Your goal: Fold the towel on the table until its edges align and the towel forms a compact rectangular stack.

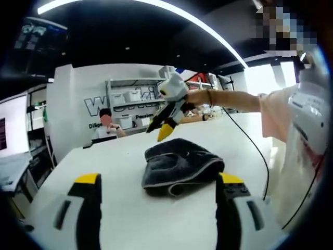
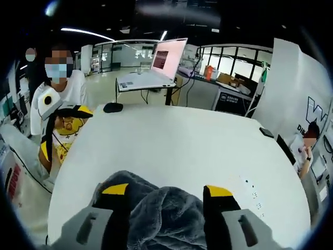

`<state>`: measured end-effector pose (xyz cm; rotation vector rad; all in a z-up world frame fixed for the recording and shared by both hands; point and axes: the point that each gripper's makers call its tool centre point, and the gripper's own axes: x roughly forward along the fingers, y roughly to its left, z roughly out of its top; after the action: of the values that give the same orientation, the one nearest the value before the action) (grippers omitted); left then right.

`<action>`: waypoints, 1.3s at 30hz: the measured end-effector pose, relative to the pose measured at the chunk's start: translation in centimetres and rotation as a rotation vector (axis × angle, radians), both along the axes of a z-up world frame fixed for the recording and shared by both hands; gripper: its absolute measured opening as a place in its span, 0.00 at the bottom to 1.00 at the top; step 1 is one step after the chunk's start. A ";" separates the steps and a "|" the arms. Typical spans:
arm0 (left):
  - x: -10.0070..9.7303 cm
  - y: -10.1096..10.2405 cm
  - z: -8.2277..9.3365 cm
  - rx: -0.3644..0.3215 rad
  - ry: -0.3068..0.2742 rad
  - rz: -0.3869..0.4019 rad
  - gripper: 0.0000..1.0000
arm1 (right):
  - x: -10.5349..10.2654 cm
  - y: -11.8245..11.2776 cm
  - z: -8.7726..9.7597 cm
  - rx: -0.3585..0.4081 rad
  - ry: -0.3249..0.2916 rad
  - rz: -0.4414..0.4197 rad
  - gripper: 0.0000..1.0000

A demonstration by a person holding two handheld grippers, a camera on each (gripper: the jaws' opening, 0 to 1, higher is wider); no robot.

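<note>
While the left gripper [image 1: 158,200] is hovering low over the white bench [image 1: 119,156], its two black, yellow-tipped fingers [image 1: 87,192] are standing wide apart, released, gripping nothing. Between and just beyond those fingers, the dark grey towel [image 1: 177,166] is lying crumpled in a loose heap near the middle of the bench, its lighter edge curling at the near side. Above the towel, the right gripper [image 1: 165,124] is hanging in the air, held by a person's hand [image 1: 195,97]; its yellow-tipped fingers are pointing down toward the towel without touching it, and from this angle they are looking close together, though I cannot tell for sure. A black cable [image 1: 250,140] is trailing from that hand across the bench. Farther back, a white wall with shelves [image 1: 130,99] is standing behind the bench.

Moving to the right gripper view, a person in a white shirt [image 2: 49,112] is standing at the left edge of the bench [image 2: 182,146], holding the left gripper [image 2: 49,138] upright against the chest. A black mouse [image 2: 113,108] is sitting at the far edge. Behind it, an open laptop [image 2: 156,67] is resting on another desk. At the bottom, the right gripper [image 2: 167,200] is showing its own fingers [image 2: 115,200] spread apart, released, with the towel [image 2: 161,213] bunched directly beneath and between them; whether they are touching the fabric I cannot tell.
</note>
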<state>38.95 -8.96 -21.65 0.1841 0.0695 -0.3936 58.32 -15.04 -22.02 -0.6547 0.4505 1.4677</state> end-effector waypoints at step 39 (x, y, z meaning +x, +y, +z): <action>-0.2 0.5 -0.7 0.013 0.028 0.013 0.95 | -1.8 0.2 -4.9 -0.176 0.016 0.104 0.11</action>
<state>38.77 -8.41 -22.30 0.1906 0.1011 -0.3826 56.50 -14.89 -26.89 -0.8170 0.5700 1.5439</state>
